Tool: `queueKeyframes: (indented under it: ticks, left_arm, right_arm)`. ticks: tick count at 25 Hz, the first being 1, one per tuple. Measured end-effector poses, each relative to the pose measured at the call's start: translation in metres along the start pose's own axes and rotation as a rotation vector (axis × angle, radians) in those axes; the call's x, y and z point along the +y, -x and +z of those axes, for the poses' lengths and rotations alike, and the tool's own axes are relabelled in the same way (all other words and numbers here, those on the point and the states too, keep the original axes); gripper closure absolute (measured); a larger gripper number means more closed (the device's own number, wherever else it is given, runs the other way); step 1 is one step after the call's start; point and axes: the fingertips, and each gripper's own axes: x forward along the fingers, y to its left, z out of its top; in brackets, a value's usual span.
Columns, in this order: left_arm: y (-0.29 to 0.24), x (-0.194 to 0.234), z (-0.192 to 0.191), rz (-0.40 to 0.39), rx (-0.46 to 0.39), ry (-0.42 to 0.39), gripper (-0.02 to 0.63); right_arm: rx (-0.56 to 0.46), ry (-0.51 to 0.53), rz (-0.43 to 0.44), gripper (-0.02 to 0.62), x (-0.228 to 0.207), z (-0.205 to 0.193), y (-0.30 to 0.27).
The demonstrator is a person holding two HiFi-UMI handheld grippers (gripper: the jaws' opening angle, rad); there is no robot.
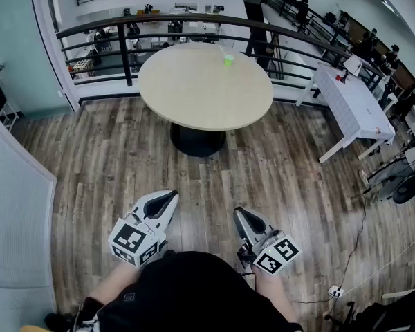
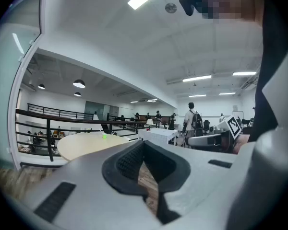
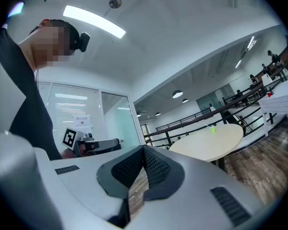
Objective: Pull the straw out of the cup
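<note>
1. Left claw [image 2: 143, 143]: the jaws meet at the tips with nothing between them; only floor [image 1: 124, 158] shows through the gap lower down. Held low, close to the person's body, pointing roughly level.
2. Right claw [image 3: 144, 150]: fully closed and empty, level, also held close to the body. It sits beside the left claw, a little apart.
3. Key relation: the cup [image 1: 229, 60] lies straight ahead of both claws and well apart from them, with open floor between. It looks slightly better lined up with the right claw, which I judge the nearer of the two by a small margin.
4. Cup: small, green, upright. It stands on the round pale surface [image 1: 194, 92], towards the edge farthest from the claws.
5. Straw [image 1: 223, 50]: a thin pale line rising from the cup's mouth, so its long axis is near upright, with a slight lean. It is too small to read more. It remains in the cup, so the pull has not begun.
6. Cup contents: the straw only, as far as can be seen. I cannot tell whether there is liquid.
7. Beyond the cup: a dark railing [image 1: 194, 21] curves behind it. A white-clothed table [image 1: 353, 102] stands off to the cup's right.
8. Judgement: the next move calls for an approach to the cup, with one claw opening for the straw.
</note>
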Motion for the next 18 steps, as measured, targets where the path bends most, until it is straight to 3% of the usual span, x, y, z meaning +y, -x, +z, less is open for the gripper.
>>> queueKeyframes:
  ticks: [18]
  left_arm:
    - [0.049, 0.044, -0.002, -0.015, -0.018, 0.039, 0.598]
  right_arm:
    - [0.039, 0.008, 0.013, 0.575, 0.044, -0.021, -0.052]
